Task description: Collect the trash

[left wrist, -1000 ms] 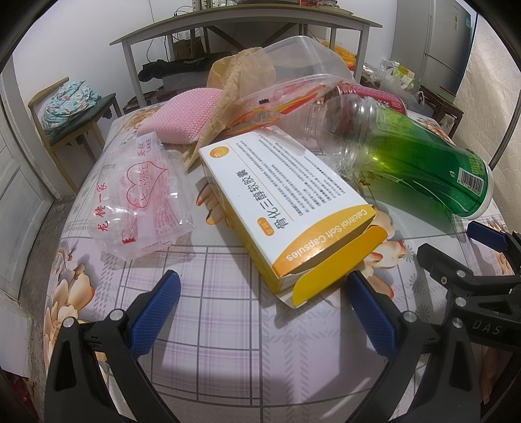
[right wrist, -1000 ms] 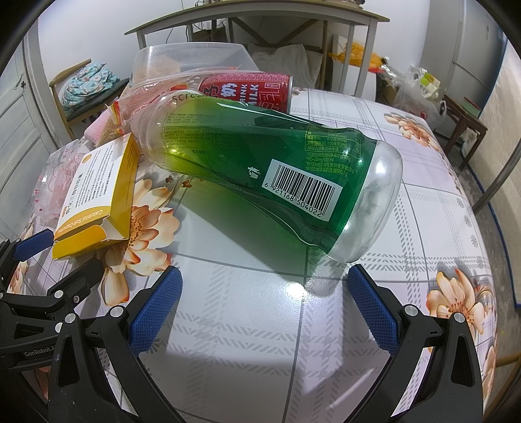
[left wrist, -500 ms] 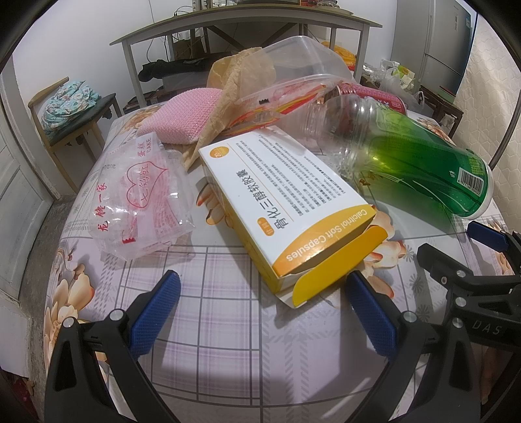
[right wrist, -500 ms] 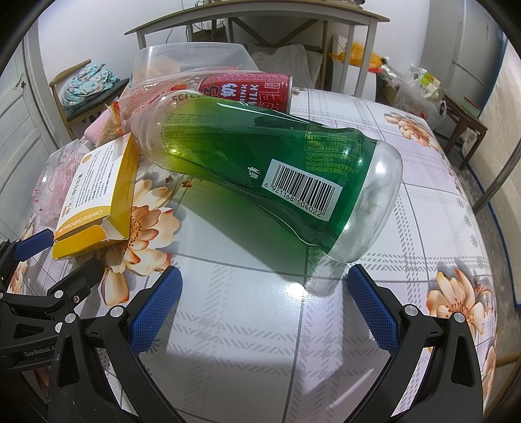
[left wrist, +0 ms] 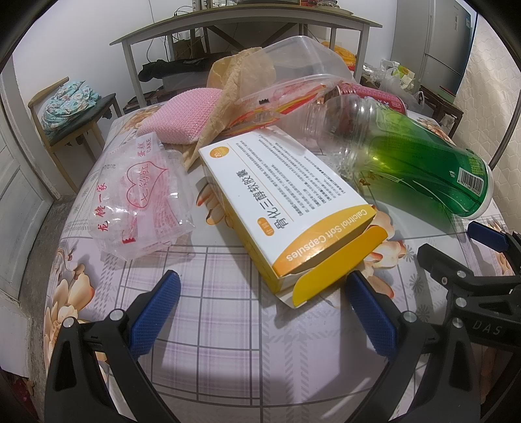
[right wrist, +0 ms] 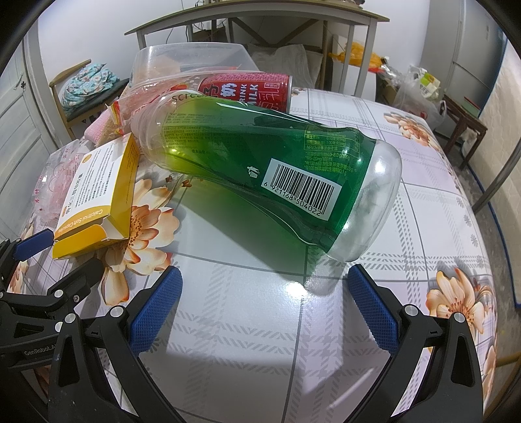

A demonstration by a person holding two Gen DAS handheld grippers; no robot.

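A white and yellow capsule box [left wrist: 286, 201] lies on the flowered table, its open flap just ahead of my open left gripper [left wrist: 260, 312]. Left of it sits a crumpled clear cake wrapper [left wrist: 140, 195]. A green plastic bottle [right wrist: 267, 169] lies on its side, base toward my open right gripper [right wrist: 263, 306], which holds nothing. Behind the bottle lies a red milk can [right wrist: 247, 91]. A pink scrub pad [left wrist: 182, 117], brown paper [left wrist: 234, 88] and a clear plastic container [left wrist: 302, 65] are piled at the back. The same box [right wrist: 97, 188] and bottle [left wrist: 416, 162] appear in both views.
The tablecloth [right wrist: 423, 182] stretches bare to the right of the bottle. A chair with a folded floral cloth [left wrist: 68, 104] stands beyond the table's left side. A grey table [left wrist: 247, 29] and a fridge [left wrist: 446, 39] are behind, and plastic bags [right wrist: 420, 94] sit on the right.
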